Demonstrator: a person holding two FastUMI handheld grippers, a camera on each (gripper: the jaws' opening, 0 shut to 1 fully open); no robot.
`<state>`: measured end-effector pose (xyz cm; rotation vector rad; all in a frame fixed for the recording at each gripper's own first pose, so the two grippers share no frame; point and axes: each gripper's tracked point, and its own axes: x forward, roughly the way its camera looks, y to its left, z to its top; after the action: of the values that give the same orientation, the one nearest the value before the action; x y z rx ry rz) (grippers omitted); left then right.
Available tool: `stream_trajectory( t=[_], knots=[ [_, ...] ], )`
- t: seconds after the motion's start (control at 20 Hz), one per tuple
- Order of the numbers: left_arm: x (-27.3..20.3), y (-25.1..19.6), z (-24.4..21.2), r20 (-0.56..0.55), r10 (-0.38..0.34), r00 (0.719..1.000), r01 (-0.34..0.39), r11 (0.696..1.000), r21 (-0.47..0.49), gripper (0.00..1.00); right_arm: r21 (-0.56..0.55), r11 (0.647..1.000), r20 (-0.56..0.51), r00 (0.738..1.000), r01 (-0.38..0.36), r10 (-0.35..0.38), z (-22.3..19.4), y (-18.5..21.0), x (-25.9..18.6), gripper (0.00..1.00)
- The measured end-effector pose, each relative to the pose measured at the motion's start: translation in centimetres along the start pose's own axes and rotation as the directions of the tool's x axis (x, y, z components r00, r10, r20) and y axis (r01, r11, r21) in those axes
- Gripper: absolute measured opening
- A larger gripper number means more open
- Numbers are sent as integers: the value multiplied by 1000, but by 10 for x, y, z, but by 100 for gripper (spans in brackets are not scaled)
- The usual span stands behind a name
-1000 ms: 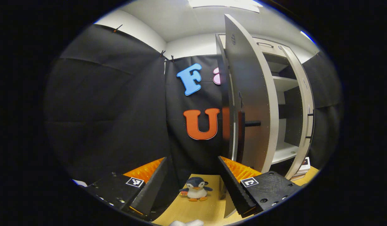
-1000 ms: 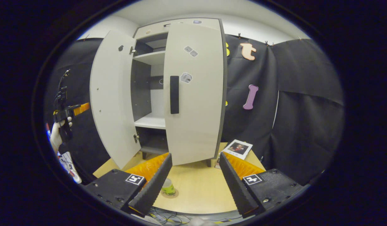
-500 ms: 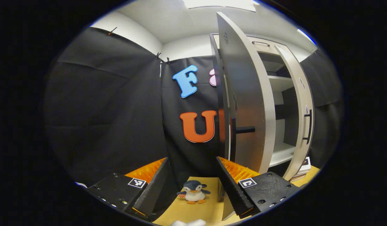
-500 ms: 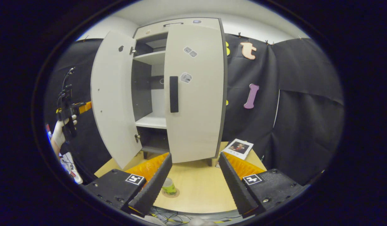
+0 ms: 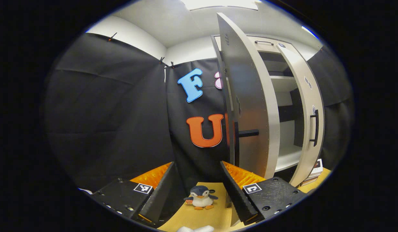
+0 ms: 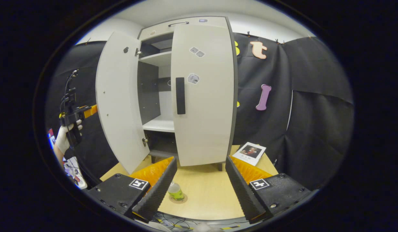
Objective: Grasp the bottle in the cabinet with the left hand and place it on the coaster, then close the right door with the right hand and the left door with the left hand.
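Observation:
The white cabinet's left door stands wide open, while its right door with a dark handle covers the right half. On the wooden table in front, a small green-labelled bottle stands upright on a round coaster. In the right gripper view, my right gripper hangs open above the table's near edge, and my left gripper is held by a gloved hand beside the open door's outer face. In the left gripper view, my left gripper is open and empty, with the left door nearly edge-on ahead.
A plush penguin sits on the table below the left gripper. A booklet lies at the cabinet's right foot, and stacked books show by the right door. Cables hang along the table's front edge.
My left gripper has moved a little closer to the outer face of the open left door. The right gripper has shifted only slightly. Both doors and the bottle stay put.

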<state>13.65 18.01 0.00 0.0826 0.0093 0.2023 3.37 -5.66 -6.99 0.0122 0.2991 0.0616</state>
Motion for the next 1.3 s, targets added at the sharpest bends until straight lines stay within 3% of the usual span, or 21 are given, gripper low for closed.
stream_trajectory(
  t=[0.3, 0.75, 0.9, 1.3],
  knots=[
    [-10, -31, 2, -1, -28, 1000, 28, 1000, -13, 87, 14, 1000, 3, 1000, 3, -3, 2, -15, 5, 99],
    [-9, -119, 10, -4, -203, 979, 203, 977, -64, 83, 39, 999, 19, 1000, 9, -10, 11, -28, 6, 99],
    [-10, -139, 8, -23, -238, 971, 235, 968, -93, 96, 46, 999, 32, 999, 15, -17, 13, -29, 5, 99],
    [-49, -167, 13, -41, -319, 947, 311, 941, -135, 96, 63, 996, 118, 990, 64, -71, 33, -33, -3, 99]
  ],
)
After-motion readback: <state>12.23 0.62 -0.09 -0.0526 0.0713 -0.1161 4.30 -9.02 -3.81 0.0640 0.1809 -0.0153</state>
